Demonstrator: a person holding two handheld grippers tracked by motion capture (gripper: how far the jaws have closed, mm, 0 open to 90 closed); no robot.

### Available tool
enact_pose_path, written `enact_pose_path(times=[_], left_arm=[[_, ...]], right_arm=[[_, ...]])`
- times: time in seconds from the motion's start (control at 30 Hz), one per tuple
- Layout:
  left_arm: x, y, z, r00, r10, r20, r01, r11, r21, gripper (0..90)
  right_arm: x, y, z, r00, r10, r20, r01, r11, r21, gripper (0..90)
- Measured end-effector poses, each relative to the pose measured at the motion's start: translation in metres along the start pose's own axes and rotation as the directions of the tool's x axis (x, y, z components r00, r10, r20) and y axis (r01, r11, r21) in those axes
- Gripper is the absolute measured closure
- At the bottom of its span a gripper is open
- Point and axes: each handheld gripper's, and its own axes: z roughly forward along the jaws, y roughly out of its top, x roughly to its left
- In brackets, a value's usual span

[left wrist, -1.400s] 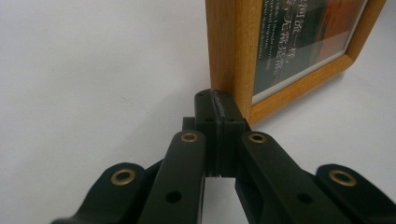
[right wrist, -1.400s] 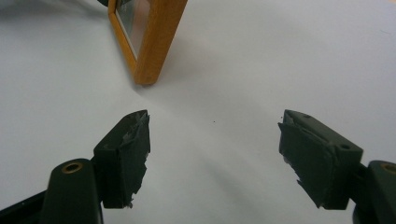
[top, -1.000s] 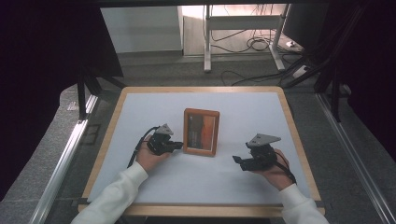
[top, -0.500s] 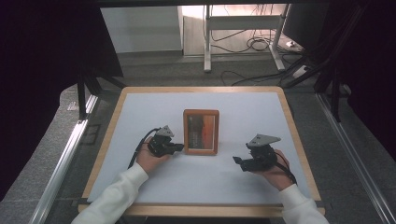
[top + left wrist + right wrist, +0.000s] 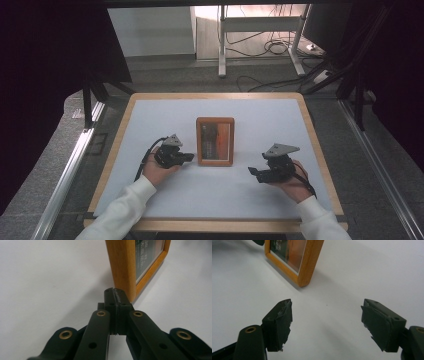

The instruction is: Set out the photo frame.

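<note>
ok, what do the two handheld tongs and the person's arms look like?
Both the left tongs and the right tongs are black, each topped with a grey three-cornered plate and trailing a black cable. Brass-coloured rivets dot the linkages. The right pads look ragged. White long sleeves.

In the left gripper view the picture frame (image 5: 125,267) runs out past the top edge, so just one wooden side and a strip of its glass show; the print behind that glass is too blurred to read; whether the closed jaws of the left gripper (image 5: 115,293) touch the wood or stop just short cannot be told; in the right gripper view the frame (image 5: 308,262) is cut by the top edge as well, leaving one corner, and its image is an orange and dark smear; in the high view the frame's picture (image 5: 216,141) is too small to make out; the person's sleeves (image 5: 120,212) leave by the bottom edge.
</note>
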Motion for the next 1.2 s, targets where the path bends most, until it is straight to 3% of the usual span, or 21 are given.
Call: enact_pose_path(times=[0.17, 0.47, 0.63, 0.8, 1.0, 1.2], left_arm=[[0.001, -0.001, -0.007, 0.9998, 0.009, -0.018, -0.010, 0.9998, -0.015, 90.0], [-0.001, -0.008, -0.016, 0.9997, -0.014, -0.019, 0.013, 0.9996, -0.025, 88.4], [-0.006, -0.016, -0.028, 0.9967, -0.013, -0.080, 0.009, 0.9987, -0.051, 62.6], [-0.007, -0.027, -0.041, 0.9927, -0.070, -0.098, 0.063, 0.9949, -0.079, 43.7], [-0.007, -0.034, -0.051, 0.9885, -0.097, -0.116, 0.086, 0.9915, -0.098, 34.7], [-0.008, -0.032, -0.048, 0.9891, -0.092, -0.115, 0.081, 0.9919, -0.098, 32.2]], right_arm=[[-0.005, -0.002, 0.001, 0.9999, 0.014, 0.004, -0.014, 1.000, -0.024, 24.8], [-0.002, -0.007, 0.005, 1.0000, 0.009, 0.004, -0.009, 1.000, -0.023, 24.9], [-0.002, -0.007, 0.002, 0.9999, 0.008, 0.010, -0.007, 0.999, -0.038, 24.5], [-0.005, -0.019, -0.008, 0.9987, 0.035, 0.038, -0.032, 0.997, -0.073, 24.2], [-0.014, -0.041, -0.017, 0.9932, 0.100, 0.059, -0.095, 0.991, -0.095, 24.2], [-0.016, -0.041, -0.017, 0.9912, 0.114, 0.067, -0.105, 0.986, -0.131, 24.2]])
